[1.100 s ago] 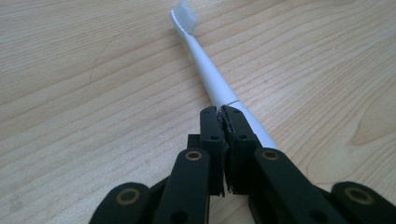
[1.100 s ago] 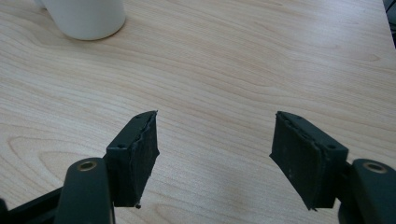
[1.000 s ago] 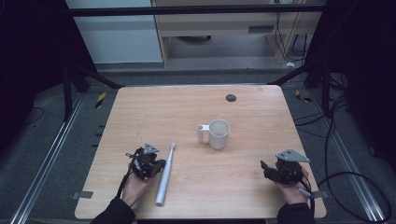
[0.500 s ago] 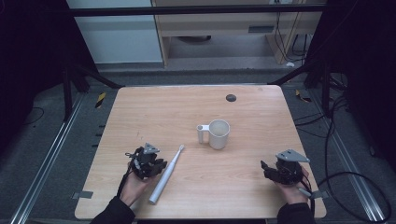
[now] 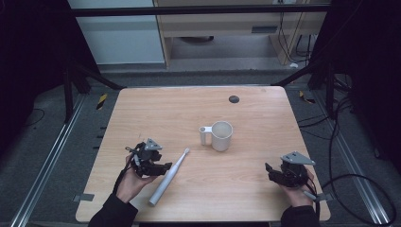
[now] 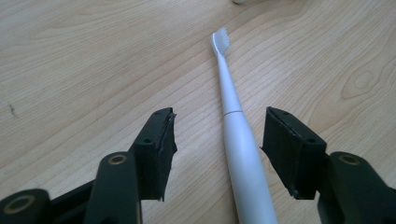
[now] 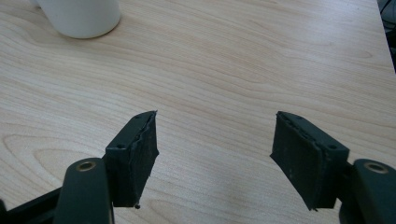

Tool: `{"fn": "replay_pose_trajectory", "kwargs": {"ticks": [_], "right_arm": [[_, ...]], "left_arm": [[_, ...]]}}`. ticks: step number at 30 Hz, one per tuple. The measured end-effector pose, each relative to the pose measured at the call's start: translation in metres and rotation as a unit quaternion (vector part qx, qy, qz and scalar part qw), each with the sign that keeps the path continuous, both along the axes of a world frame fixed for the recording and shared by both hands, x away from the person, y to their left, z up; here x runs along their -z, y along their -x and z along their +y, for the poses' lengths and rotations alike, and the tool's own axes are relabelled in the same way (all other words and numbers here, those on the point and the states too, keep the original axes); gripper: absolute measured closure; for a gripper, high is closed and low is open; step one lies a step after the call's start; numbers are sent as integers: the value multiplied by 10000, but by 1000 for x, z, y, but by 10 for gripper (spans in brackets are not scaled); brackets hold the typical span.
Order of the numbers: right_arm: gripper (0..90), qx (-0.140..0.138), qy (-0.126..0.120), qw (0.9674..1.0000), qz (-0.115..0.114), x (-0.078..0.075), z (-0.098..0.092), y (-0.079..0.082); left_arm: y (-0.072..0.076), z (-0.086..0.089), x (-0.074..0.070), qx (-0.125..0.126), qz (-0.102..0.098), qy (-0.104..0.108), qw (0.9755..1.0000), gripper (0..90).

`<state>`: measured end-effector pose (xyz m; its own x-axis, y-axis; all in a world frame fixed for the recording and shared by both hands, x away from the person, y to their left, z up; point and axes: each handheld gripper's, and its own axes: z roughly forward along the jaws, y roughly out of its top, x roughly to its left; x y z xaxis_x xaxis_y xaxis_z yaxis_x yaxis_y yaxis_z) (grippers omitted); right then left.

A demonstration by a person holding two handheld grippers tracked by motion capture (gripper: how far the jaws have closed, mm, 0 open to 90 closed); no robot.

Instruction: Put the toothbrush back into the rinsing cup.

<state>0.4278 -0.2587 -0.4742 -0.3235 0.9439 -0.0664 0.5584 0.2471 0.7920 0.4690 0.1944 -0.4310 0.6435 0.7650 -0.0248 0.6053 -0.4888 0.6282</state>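
A white electric toothbrush [image 6: 238, 154] lies flat on the light wooden worktop [image 5: 255, 118] near its front left corner, its small bristled head angled toward a white mug [image 5: 221, 135] that stands upright near the middle, handle to the left. The left gripper [image 5: 161, 169] hovers just over the thick handle end; its fingers [image 6: 156, 149] have just been opening and now stand wide, the brush lying loose between them with clear wood showing on either side, neither pad pressing on it. The right gripper [image 5: 272, 174] rests over bare wood near the front right corner, well apart from brush and mug, its fingers [image 7: 133, 156] also spread wide and holding nothing. Judged from the layout, the brush has been set down and released, and nothing is in the mug; if the brush is meant to go there, that whole step remains. The brush is slim, smooth and tapering, a faint seam marking where the neck joins the body, and appears clean and undamaged.
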Motion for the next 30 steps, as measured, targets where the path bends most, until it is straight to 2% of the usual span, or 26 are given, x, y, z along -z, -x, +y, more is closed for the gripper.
{"fn": "replay_pose_trajectory", "kwargs": {"ticks": [7, 12, 22, 30], "right_arm": [[308, 4, 3, 10000, 6, 0, 0, 0], [308, 4, 0, 10000, 1, 0, 0, 0], [307, -1, 4, 10000, 46, 1, 0, -1], [306, -12, 7, 10000, 86, 2, 1, -2]], "left_arm": [[-3, -5, -11, 197, 120, -188, 9996, 384], [-4, -11, -11, 275, 196, -245, 9991, 382], [-7, -22, -3, 308, 431, -362, 9979, 399], [-12, -27, 8, 384, 701, -617, 9949, 415]]}}
